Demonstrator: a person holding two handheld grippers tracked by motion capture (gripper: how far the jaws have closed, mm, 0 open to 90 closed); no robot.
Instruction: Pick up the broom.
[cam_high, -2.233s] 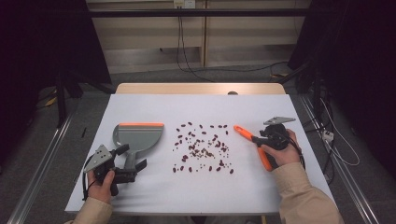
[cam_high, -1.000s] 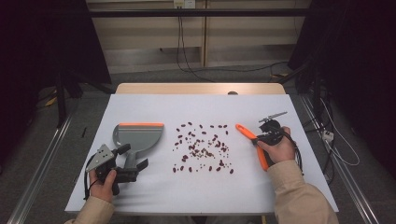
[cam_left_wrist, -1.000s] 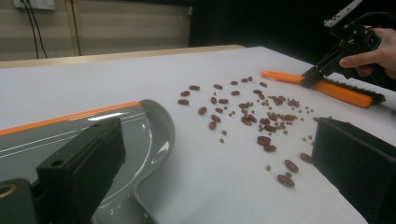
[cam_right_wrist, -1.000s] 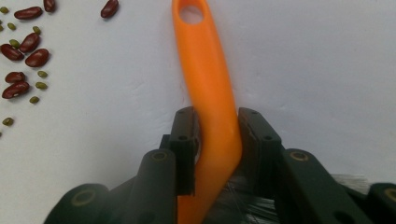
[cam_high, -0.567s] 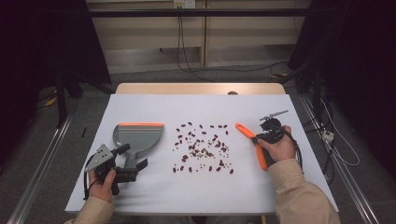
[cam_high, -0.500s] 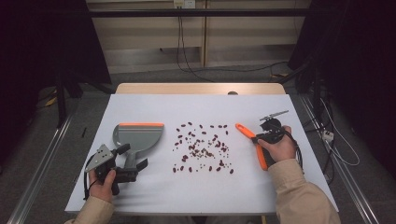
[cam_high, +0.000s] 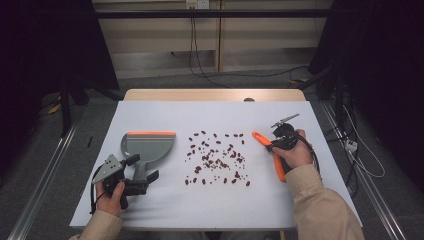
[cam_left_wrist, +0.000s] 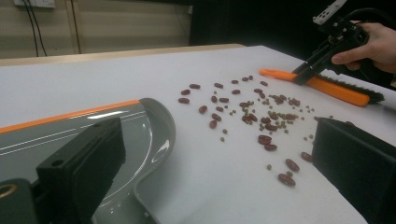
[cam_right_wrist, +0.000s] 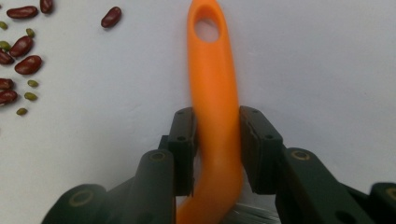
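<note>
The orange brush (cam_high: 269, 154) lies on the right side of the table (cam_high: 300, 210), just right of the spilled beans (cam_high: 216, 158), and the right gripper (cam_right_wrist: 215, 144) has its jaws pinched on the handle, probably so it can sweep leftward. Over on the left, the grey dustpan (cam_high: 148, 146) sits with its orange lip on the far side, and the left gripper (cam_high: 141, 184) is at its handle with jaws spread, likely ready to steady it for the catch.

The high view is looking down and forward over the whole table (cam_high: 150, 210). The left gripper view is skimming low across it, sharing the scattered beans (cam_left_wrist: 261, 121) and brush (cam_left_wrist: 327, 86); the right gripper view is hugging that brush's handle (cam_right_wrist: 212, 70) close.
</note>
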